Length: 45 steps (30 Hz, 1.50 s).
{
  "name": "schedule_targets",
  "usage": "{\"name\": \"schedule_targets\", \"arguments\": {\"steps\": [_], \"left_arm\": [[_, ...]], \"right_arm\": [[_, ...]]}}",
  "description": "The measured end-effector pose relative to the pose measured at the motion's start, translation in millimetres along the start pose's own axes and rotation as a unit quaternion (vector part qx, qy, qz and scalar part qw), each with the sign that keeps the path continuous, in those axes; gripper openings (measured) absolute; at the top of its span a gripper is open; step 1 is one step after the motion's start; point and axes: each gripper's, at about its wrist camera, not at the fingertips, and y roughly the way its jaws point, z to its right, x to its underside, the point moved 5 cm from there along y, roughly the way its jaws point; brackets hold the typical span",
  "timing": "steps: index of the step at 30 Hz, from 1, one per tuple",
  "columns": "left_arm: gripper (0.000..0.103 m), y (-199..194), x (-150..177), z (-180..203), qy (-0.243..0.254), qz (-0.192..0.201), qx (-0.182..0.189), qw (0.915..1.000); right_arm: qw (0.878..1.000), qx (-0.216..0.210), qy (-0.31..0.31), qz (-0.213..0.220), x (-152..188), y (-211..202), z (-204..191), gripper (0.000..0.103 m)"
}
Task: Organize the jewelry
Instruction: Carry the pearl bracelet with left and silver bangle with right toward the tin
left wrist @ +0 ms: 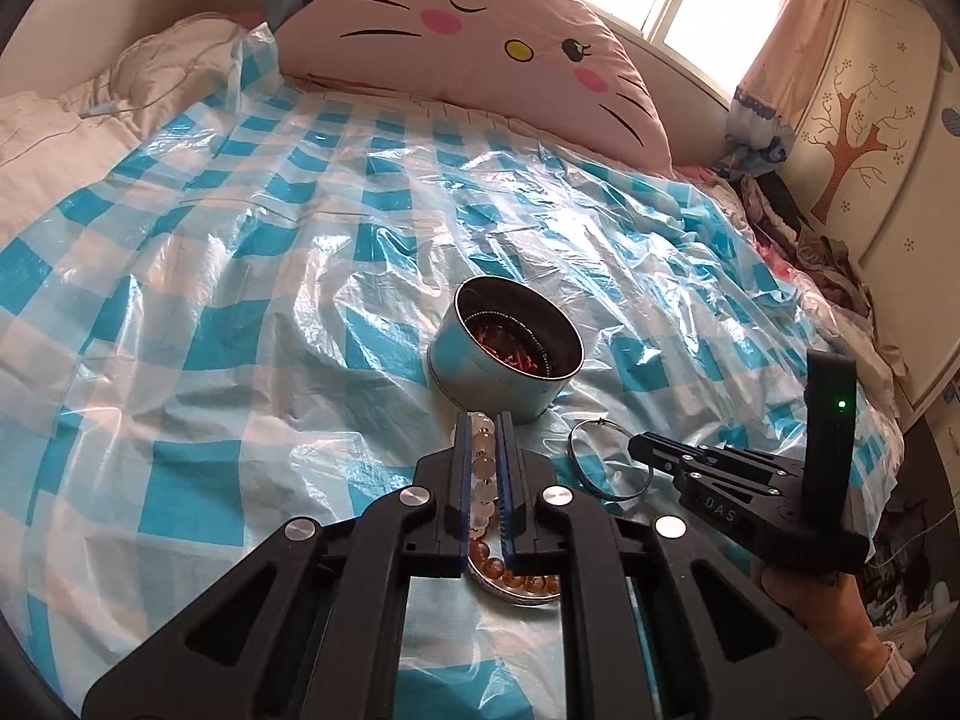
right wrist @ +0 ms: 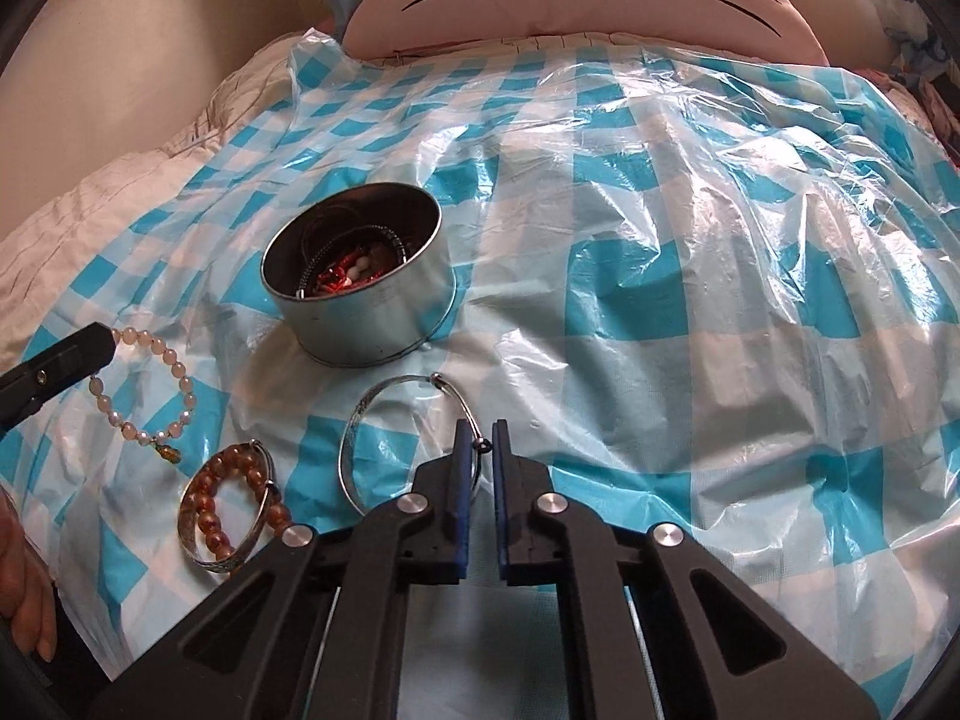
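A round metal tin (left wrist: 510, 354) with red jewelry inside stands on the blue checked plastic sheet; it also shows in the right wrist view (right wrist: 360, 294). My left gripper (left wrist: 483, 420) is shut on a pale pink bead bracelet (left wrist: 485, 468), which also shows in the right wrist view (right wrist: 174, 366). A brown bead bracelet (right wrist: 216, 510) lies inside a silver bangle (right wrist: 252, 540). My right gripper (right wrist: 478, 429) has its jaws slightly apart around the wire of a thin silver hoop bangle (right wrist: 384, 402), lying just in front of the tin.
A large pink cat-face pillow (left wrist: 480, 42) lies at the head of the bed. White bedding (left wrist: 54, 120) is bunched at the left. A pile of clothes (left wrist: 828, 252) and a wardrobe (left wrist: 870, 120) stand at the right.
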Motion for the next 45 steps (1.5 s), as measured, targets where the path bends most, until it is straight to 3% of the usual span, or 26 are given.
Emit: {"name": "schedule_targets", "arguments": {"steps": [18,39,45], "left_arm": [[0.007,2,1,-5,-0.001,0.000,-0.027,0.9996],[0.007,3,1,-6,-0.004,0.002,-0.029,0.9996],[0.007,-2,-3,-8,-0.015,0.009,-0.004,0.9998]], "right_arm": [[0.992,-0.087,0.066,0.068,-16,-31,10,0.007],[0.985,-0.122,0.088,0.084,-19,-39,14,0.007],[0.983,-0.130,0.093,0.087,-20,-40,14,0.007]]}}
